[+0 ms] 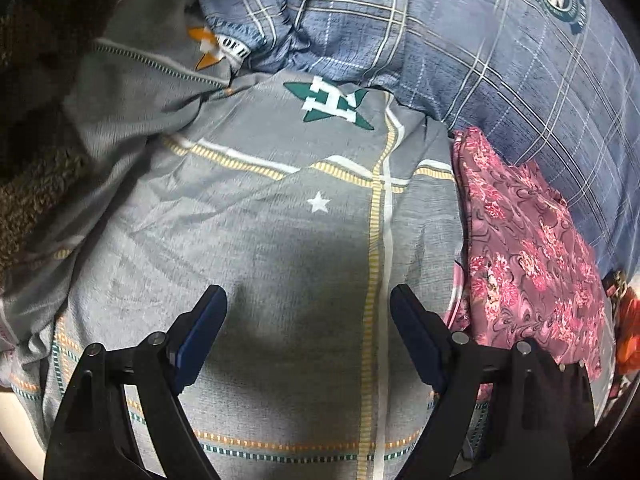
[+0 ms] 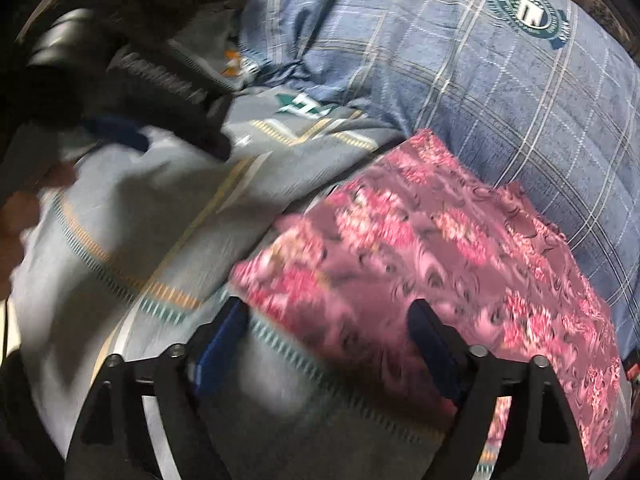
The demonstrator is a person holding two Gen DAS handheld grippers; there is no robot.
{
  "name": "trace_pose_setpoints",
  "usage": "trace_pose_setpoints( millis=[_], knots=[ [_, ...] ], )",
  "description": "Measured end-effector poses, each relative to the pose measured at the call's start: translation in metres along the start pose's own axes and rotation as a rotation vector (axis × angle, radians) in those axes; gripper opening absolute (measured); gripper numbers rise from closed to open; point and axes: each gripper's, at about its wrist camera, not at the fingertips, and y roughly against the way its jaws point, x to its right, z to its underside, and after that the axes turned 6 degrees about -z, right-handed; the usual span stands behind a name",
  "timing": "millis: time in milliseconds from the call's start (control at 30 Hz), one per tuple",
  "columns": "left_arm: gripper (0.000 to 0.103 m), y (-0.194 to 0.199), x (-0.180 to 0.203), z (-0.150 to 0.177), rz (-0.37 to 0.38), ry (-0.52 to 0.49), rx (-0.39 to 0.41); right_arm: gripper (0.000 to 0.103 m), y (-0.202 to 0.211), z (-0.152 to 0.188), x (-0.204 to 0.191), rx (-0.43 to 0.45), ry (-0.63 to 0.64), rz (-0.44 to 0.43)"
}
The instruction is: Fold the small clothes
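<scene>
Snagging the grey bedsheet (image 1: pixel 280 240) along with the garment looks like the chief danger here. Both grippers hang over a bed, and the pink floral garment (image 2: pixel 420 248) lies flat on loose, wrinkled sheet, so a low pinch at its edge could gather both layers and drag the bedding into the fold. The right wrist view is smeared with motion blur, which suggests quick movement; a hasty closure might miss the hem or catch only one ply of what seems thin, slippery cloth.

The left gripper (image 1: pixel 308 304) has its fingers spread wide with nothing between them but bare sheet; the garment sits off to the right of its right finger (image 1: pixel 416 336), touching nothing. The right gripper (image 2: pixel 328 324) is likewise spread wide and empty, with the garment's near edge lying just ahead of and between its fingers, reaching out past the right one.

The garment appears as a roughly rectangular, already flattened piece, mauve with pink blossoms, its far side resting against a blue plaid quilt (image 1: pixel 480 40).
</scene>
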Motion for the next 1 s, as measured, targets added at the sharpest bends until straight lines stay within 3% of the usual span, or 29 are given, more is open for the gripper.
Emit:
trace_pose_setpoints(
  millis=[67,133,200,233,333,500,633,800,1000],
  knots=[
    [0.084,-0.002,-0.001,0.000,0.009,0.010,-0.010,0.087,-0.004,-0.005,0.005,0.008,-0.040,0.011],
    [0.084,-0.003,-0.001,-0.002,0.012,0.011,-0.013,0.072,-0.005,-0.008,0.013,0.014,-0.086,0.015],
    [0.084,-0.003,-0.001,-0.005,0.015,0.010,-0.018,0.023,-0.006,-0.011,0.023,0.011,-0.127,-0.023],
    [0.084,-0.002,0.001,-0.008,0.024,0.012,-0.022,0.015,-0.002,-0.011,0.028,0.024,-0.148,-0.049],
    [0.084,0.002,0.006,-0.015,0.063,0.024,-0.033,0.011,0.018,-0.011,0.039,0.098,-0.184,-0.055],
    [0.084,0.007,0.029,-0.038,0.269,0.086,-0.056,0.010,0.051,-0.007,0.066,0.190,-0.295,-0.111],
    [0.084,-0.002,0.064,-0.060,0.403,0.109,-0.113,0.009,0.059,-0.003,0.077,0.206,-0.326,-0.135],
    [0.084,-0.023,0.102,-0.069,0.474,0.119,-0.210,0.009,0.057,-0.001,0.087,0.208,-0.346,-0.171],
    [0.083,-0.037,0.143,-0.068,0.432,0.015,-0.261,0.009,0.057,0.005,0.091,0.222,-0.373,-0.216]
  ],
)
